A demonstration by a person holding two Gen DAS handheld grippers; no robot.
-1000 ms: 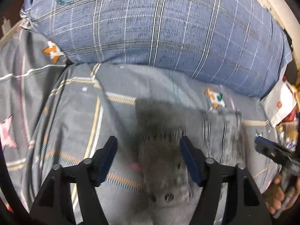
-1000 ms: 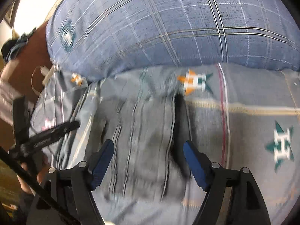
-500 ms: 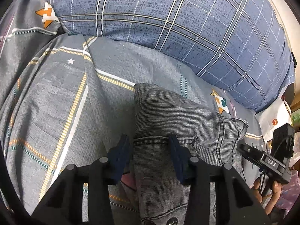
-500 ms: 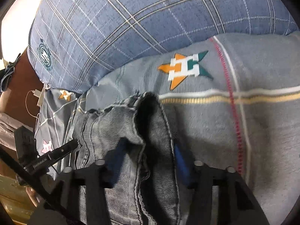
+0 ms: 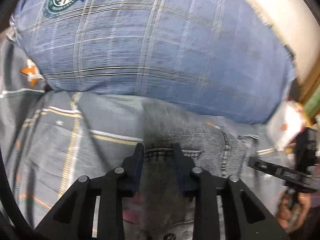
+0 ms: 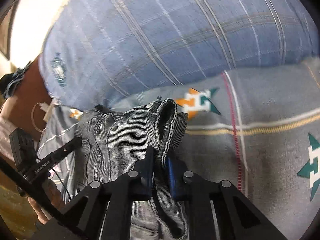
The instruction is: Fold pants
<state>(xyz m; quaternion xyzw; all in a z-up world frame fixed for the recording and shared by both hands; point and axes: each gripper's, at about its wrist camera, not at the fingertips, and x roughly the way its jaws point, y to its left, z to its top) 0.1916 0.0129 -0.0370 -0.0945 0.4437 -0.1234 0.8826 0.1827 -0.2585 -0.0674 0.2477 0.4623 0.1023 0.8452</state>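
Grey striped denim pants (image 5: pixel 210 146) lie bunched on a grey patterned bedsheet (image 5: pixel 60 140), just below a blue plaid pillow. My left gripper (image 5: pixel 158 154) is closing, with a raised fold of denim near a pocket seam filling the gap between its pads. In the right wrist view the pants (image 6: pixel 124 136) show an open hem. My right gripper (image 6: pixel 160 160) is closing too, its pads pinching a stitched edge of the cloth. Each gripper appears in the other's view: the right gripper (image 5: pixel 280 172) and the left gripper (image 6: pixel 60 154).
The big blue plaid pillow (image 6: pixel 160 40) blocks the far side. A white bag (image 5: pixel 288 120) and clutter sit past the bed's right edge. Bare sheet (image 6: pixel 270 140) spreads right of the pants. A hand (image 5: pixel 294 210) holds the right gripper.
Both grippers started wide open above the pants. They have come down onto the denim and their jaws have narrowed onto folds of cloth.
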